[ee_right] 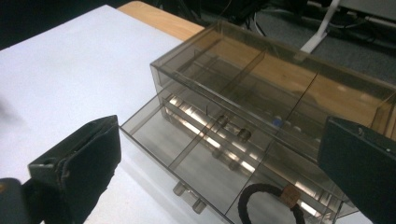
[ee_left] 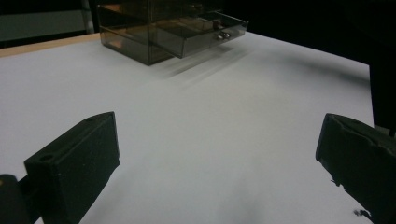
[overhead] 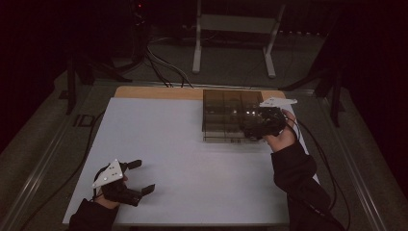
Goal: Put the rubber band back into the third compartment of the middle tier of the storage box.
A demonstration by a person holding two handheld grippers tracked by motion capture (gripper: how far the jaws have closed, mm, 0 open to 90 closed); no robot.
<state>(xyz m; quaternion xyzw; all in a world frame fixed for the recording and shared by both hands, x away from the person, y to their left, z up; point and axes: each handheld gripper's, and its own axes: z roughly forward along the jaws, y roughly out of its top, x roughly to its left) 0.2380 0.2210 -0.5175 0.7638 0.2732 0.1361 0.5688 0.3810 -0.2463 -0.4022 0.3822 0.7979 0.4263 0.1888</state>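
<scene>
A smoky see-through drawer box (overhead: pixel 225 109) stands at the back right of the white table top (overhead: pixel 183 159). Its lower drawer (ee_right: pixel 154 128) is pulled out, with two small knobs (ee_right: pixel 187 196) on its front. A black hair tie (ee_right: pixel 261 186) with a brown tag lies in the drawer's right compartment. My right gripper (overhead: pixel 251 129) hovers over the box's front right corner, and its jaws (ee_right: pixel 224 144) stand open above the drawer, holding nothing. My left gripper (overhead: pixel 143 176) rests open near the front left of the table, empty (ee_left: pixel 219 140). From there the box (ee_left: pixel 140 32) shows far off.
A strip of bare wood (overhead: pixel 159 92) runs along the table's back edge. Cables (overhead: pixel 166 67) and a white frame's legs (overhead: pixel 197 43) lie on the floor behind. The wide white surface between my left gripper and the box is flat and bare.
</scene>
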